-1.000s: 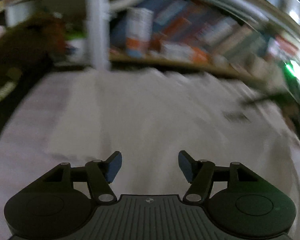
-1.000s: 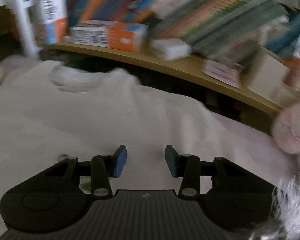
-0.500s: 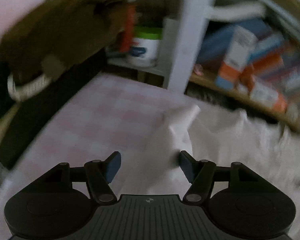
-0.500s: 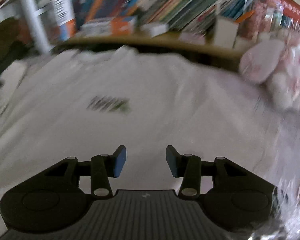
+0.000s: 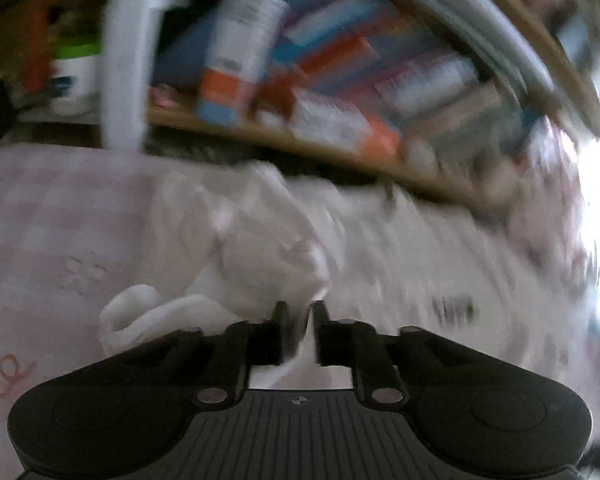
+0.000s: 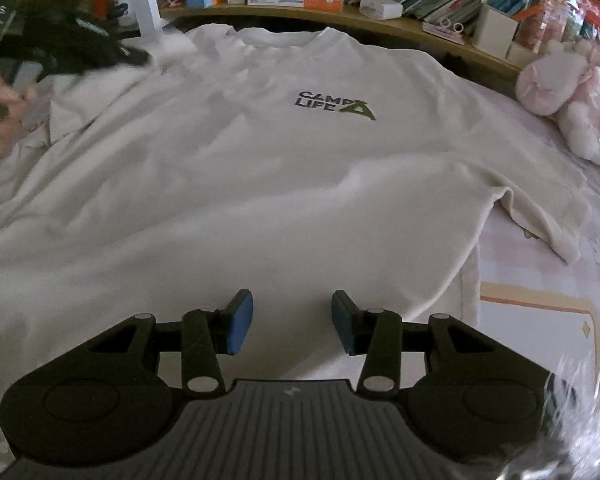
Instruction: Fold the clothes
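A white T-shirt point(image 6: 260, 184) with a dark "CAMP LIFE" print lies face up on the bed, collar toward the bookshelf. My right gripper point(image 6: 292, 322) is open and empty, just above the shirt's lower body. My left gripper point(image 5: 299, 314) is shut on the shirt's left sleeve point(image 5: 260, 272), which bunches up between the fingers; the view is blurred. The left gripper also shows in the right wrist view point(image 6: 100, 50) at the shirt's far left shoulder, with the person's hand behind it.
A pink checked bedsheet point(image 5: 60, 232) lies under the shirt. A wooden shelf point(image 6: 380, 20) with books and boxes runs along the far edge. A white post point(image 6: 144, 0) stands at the far left. A pink plush toy point(image 6: 568, 92) sits at the right.
My left gripper has closed on the shirt's left sleeve, having been open over it. My right gripper has pulled back toward the shirt's hem and stays open.
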`<state>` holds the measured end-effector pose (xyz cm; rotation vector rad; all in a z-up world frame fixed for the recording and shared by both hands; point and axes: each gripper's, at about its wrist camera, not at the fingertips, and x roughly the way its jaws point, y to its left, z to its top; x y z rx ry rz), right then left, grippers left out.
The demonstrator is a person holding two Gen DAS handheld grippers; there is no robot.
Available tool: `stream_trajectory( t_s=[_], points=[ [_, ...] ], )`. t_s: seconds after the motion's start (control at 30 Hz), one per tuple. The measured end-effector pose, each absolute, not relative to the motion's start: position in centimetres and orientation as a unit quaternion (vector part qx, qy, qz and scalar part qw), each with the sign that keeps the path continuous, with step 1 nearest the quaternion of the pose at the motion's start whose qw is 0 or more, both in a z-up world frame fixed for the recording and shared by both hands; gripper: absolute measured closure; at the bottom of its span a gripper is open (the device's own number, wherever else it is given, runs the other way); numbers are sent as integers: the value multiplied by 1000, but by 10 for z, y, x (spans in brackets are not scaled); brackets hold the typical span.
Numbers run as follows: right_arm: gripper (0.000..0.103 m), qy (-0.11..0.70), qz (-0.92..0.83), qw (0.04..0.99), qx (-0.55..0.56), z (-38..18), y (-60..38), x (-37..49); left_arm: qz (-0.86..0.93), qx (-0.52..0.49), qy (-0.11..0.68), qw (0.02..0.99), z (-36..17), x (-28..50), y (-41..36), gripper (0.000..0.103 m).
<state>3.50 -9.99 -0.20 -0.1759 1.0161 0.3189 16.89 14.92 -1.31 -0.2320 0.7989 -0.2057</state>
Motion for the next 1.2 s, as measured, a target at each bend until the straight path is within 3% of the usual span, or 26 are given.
stream_trajectory(
  t_s=[0.17,0.23,0.4,0.67,0.7,0.77,0.87,1.03,1.2],
  points=[
    [58,484,153,858,-76,-3,-105,37,-117,-112,334,929,3,128,170,77],
    [57,478,154,861,-76,-3,-105,34,-88,-111,326,935,8,129,188,67],
    [52,470,154,866,-76,-6,-105,32,-49,-95,364,925,-4,170,213,67],
    [52,465,156,868,-75,-6,-109,30,-88,-40,412,906,-28,230,169,66],
    [52,464,157,869,-75,-7,-109,30,-85,-27,408,908,-29,230,165,69],
    [52,462,157,870,-74,-7,-110,29,-92,-36,403,910,-26,225,168,102],
    [51,461,158,870,-74,-7,-110,29,-92,-57,366,924,-8,208,183,102],
    [49,462,158,870,-75,-7,-111,31,38,-153,257,953,54,163,284,102],
    [47,461,156,871,-73,-8,-113,31,176,-198,266,927,43,142,380,102]
  ],
)
